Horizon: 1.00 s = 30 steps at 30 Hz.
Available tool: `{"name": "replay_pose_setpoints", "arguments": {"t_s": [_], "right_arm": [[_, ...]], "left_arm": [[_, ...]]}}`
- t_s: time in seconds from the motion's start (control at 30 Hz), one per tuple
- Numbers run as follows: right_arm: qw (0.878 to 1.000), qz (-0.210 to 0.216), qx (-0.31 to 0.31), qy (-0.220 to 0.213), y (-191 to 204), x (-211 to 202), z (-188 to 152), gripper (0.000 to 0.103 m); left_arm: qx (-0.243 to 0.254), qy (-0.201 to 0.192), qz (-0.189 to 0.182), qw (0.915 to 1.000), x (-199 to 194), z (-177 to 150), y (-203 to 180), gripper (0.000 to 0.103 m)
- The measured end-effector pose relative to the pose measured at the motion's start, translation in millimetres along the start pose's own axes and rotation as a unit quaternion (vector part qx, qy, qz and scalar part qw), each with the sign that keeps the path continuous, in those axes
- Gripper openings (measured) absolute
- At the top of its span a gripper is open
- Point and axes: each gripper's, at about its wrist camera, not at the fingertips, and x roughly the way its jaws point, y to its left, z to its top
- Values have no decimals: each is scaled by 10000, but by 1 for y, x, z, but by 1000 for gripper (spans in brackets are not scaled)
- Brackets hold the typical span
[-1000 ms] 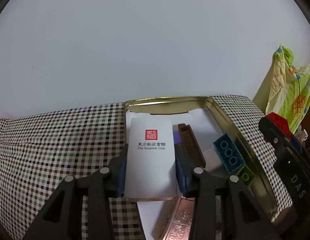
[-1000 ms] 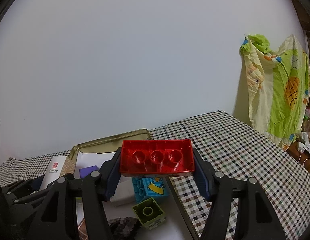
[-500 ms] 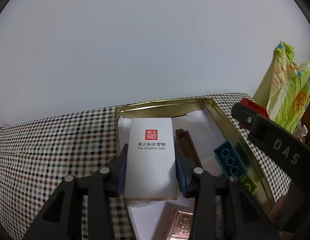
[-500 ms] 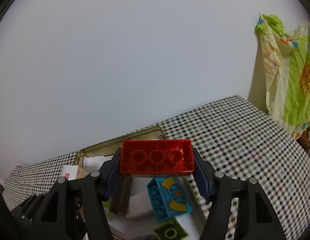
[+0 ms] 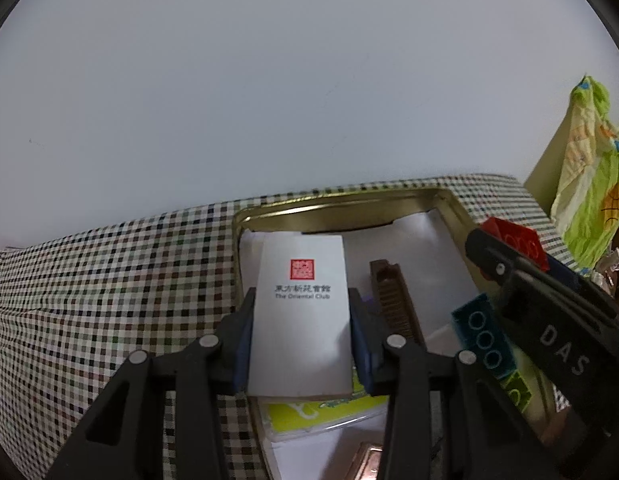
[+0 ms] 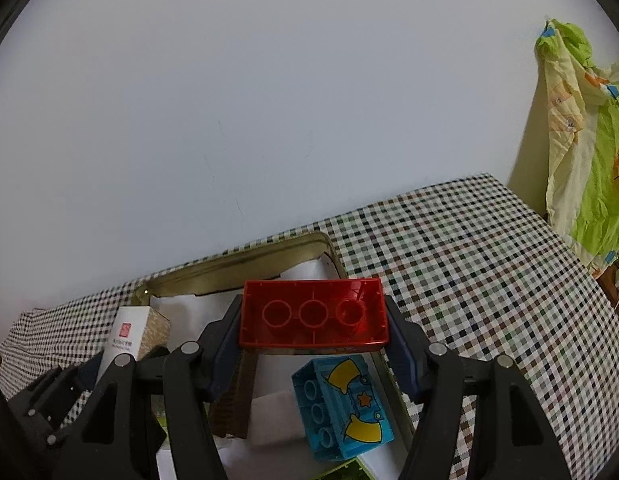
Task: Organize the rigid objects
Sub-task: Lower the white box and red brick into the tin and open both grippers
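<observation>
My left gripper (image 5: pixel 301 344) is shut on a white box (image 5: pixel 303 312) with a red seal and dark lettering, held over the left part of a gold tin (image 5: pixel 337 200). My right gripper (image 6: pixel 313 344) is shut on a red brick (image 6: pixel 313 316), hollow underside facing the camera, above the same gold tin (image 6: pixel 229 268). In the left wrist view the right gripper's black body and the red brick (image 5: pixel 513 240) stand at the tin's right side. In the right wrist view the white box (image 6: pixel 127 336) shows at lower left.
Inside the tin lie a brown ridged bar (image 5: pixel 393 300), a blue brick (image 6: pixel 343 404) with yellow shapes, a green brick (image 5: pixel 517 392), white paper and a yellow-green card (image 5: pixel 321 412). A checked cloth (image 6: pixel 469 272) covers the table. A green and yellow fabric (image 6: pixel 589 140) hangs at the right.
Both grippers have moved further over the tin with their loads still held. In the left wrist view the right gripper has come in from the right edge. The yellow-green card has appeared below the white box.
</observation>
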Motion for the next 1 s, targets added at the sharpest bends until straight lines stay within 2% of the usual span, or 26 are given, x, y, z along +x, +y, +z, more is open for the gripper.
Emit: {"name": "replay_pose_setpoints", "arguments": {"t_s": [0.17, 0.3, 0.4, 0.5, 0.73, 0.83, 1.0], "right_arm": [[9999, 13, 11, 166, 3, -1, -7, 66], [9998, 38, -48, 205, 5, -4, -11, 66], [9993, 50, -136, 356, 6, 3, -13, 66], [9988, 123, -149, 459, 7, 8, -15, 66], [9982, 162, -231, 536, 10, 9, -18, 67], [9980, 173, -249, 556, 11, 9, -18, 67], [9969, 173, -343, 688, 16, 15, -20, 67]], "left_arm": [[287, 1, 313, 9991, 0, -5, -8, 41], [331, 51, 189, 9993, -5, -5, -10, 41], [522, 3, 230, 9984, -5, -7, -20, 41], [526, 144, 183, 9983, 2, -8, -20, 40], [668, 203, 361, 9969, 10, -10, -20, 41], [623, 188, 470, 9968, 10, -10, -21, 49], [621, 186, 445, 9969, 9, -10, -20, 52]]}}
